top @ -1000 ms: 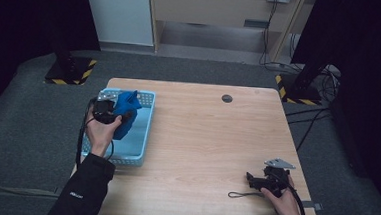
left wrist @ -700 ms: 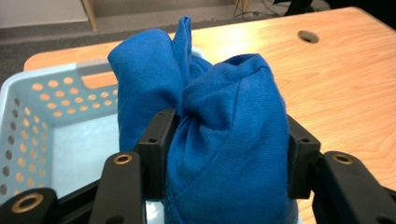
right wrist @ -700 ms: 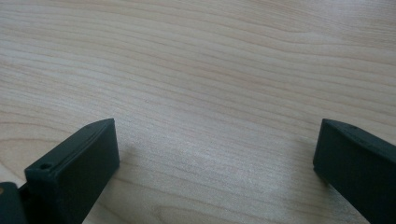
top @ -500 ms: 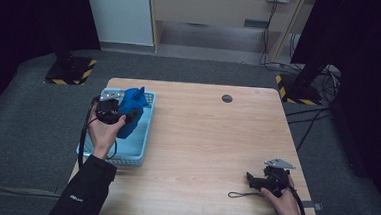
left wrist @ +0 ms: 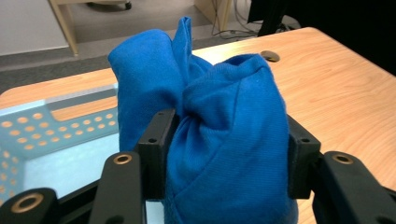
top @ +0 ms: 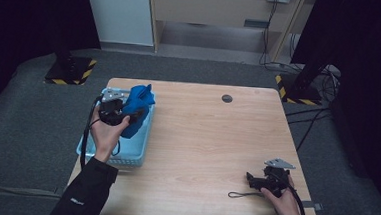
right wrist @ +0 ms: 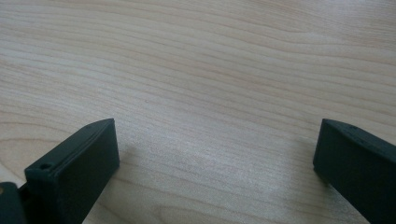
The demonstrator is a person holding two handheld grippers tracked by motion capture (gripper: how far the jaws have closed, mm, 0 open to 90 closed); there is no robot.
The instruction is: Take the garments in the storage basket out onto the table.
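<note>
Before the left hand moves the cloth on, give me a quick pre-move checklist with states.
1. Left gripper shut on the cloth: ok, both pads press into the bunched fabric.
2. Cloth clear of the basket: cannot tell, its lower end hangs near the right wall in the high view.
3. Fabric fully gathered: not ok, loose folds stick out above the jaws and could snag.
4. Table right of the basket free as a drop zone: ok, bare wood apart from a small dark disc near the far edge.
5. Right gripper out of the way: ok, open, resting low at the table's near right corner.
</note>
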